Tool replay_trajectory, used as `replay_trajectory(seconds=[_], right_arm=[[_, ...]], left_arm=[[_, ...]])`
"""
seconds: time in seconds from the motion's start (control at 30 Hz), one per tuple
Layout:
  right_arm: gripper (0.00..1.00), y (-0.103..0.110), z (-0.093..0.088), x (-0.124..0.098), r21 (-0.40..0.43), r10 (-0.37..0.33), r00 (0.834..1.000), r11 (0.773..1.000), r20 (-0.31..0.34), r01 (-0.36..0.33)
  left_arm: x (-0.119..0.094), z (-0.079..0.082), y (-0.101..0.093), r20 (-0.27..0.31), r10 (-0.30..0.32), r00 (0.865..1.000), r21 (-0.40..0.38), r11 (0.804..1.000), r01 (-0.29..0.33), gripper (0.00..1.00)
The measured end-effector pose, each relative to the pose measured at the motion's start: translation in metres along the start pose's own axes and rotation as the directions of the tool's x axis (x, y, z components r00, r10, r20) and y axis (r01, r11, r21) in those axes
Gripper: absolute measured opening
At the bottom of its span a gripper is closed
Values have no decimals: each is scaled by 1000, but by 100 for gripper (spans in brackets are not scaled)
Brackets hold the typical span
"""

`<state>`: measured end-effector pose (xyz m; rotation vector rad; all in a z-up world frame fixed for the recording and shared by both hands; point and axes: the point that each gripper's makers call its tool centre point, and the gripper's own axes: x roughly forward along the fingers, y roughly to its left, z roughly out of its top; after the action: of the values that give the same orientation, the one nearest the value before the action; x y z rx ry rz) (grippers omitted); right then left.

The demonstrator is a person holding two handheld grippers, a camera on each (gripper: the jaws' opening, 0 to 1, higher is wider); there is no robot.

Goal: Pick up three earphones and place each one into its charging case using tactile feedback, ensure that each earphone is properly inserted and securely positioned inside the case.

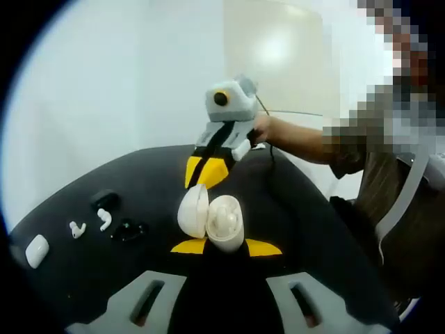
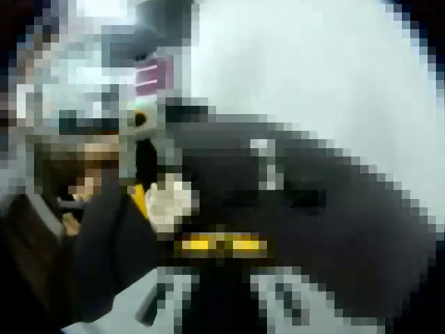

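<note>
While open, white case (image 1: pixel 212 221) sits between left jaws.

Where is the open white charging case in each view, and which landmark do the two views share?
Left gripper view: the open white charging case sits at lower centre, between this gripper's yellow fingertips.
Right gripper view: heavily pixelated; a pale blob left of centre is probably the case.
Shared landmark: the black table.

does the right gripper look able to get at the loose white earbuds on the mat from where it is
Probably yes. The right gripper hovers over the dark mat behind the open white case held in the left gripper. The two white earbuds lie bare to the side, nothing between.
</note>
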<state>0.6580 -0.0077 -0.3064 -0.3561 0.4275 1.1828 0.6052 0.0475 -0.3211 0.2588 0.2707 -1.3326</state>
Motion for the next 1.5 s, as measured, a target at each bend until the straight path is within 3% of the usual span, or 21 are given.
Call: replay_trajectory(seconds=[0.07, 0.17, 0.23, 0.43, 0.5, 0.57, 0.73, 0.9, 1.1, 1.33, 1.5], right_arm=[[8, 2, 4, -3, -17, 14, 1000, 1000, 10, -14], [8, 12, 22, -10, 10, 66, 994, 998, 92, -67], [8, 24, 38, -18, -22, 112, 983, 994, 146, -110], [8, 35, 54, -26, -71, 136, 976, 990, 173, -125], [8, 36, 55, -26, -75, 133, 976, 990, 173, -122], [8, 45, 55, -22, -67, 170, 968, 985, 182, -160], [8, 54, 37, -4, -148, 173, 981, 976, 86, -159], [8, 60, 41, 2, -132, 201, 974, 973, 101, -187], [8, 63, 36, 3, -185, 193, 979, 966, 66, -178], [13, 63, 41, -5, -178, 203, 973, 967, 112, -181], [20, 50, 54, -16, -119, 187, 960, 979, 210, -165]], left_arm=[[0, 0, 0, 0, 0, 1000, 0, 1000, 0, 16], [0, 0, 0, 0, 0, 1000, 0, 1000, 0, 16], [1, 0, -1, 0, -1, 1000, -1, 1000, 1, 16], [1, 1, -1, 0, -1, 1000, -1, 1000, 1, 16], [1, 1, -1, 0, 0, 1000, -1, 1000, 1, 16], [1, 1, -1, 0, -1, 1000, -1, 1000, 1, 16], [1, 1, -1, 1, -1, 1000, -2, 1000, 1, 16], [1, 1, -2, 1, -1, 1000, 0, 1000, 1, 16], [1, 1, -2, 1, -2, 1000, 1, 1000, 2, 16], [1, 1, -2, 1, -2, 1000, 0, 1000, 2, 16], [1, 1, -2, 1, -2, 1000, 0, 1000, 2, 16]])
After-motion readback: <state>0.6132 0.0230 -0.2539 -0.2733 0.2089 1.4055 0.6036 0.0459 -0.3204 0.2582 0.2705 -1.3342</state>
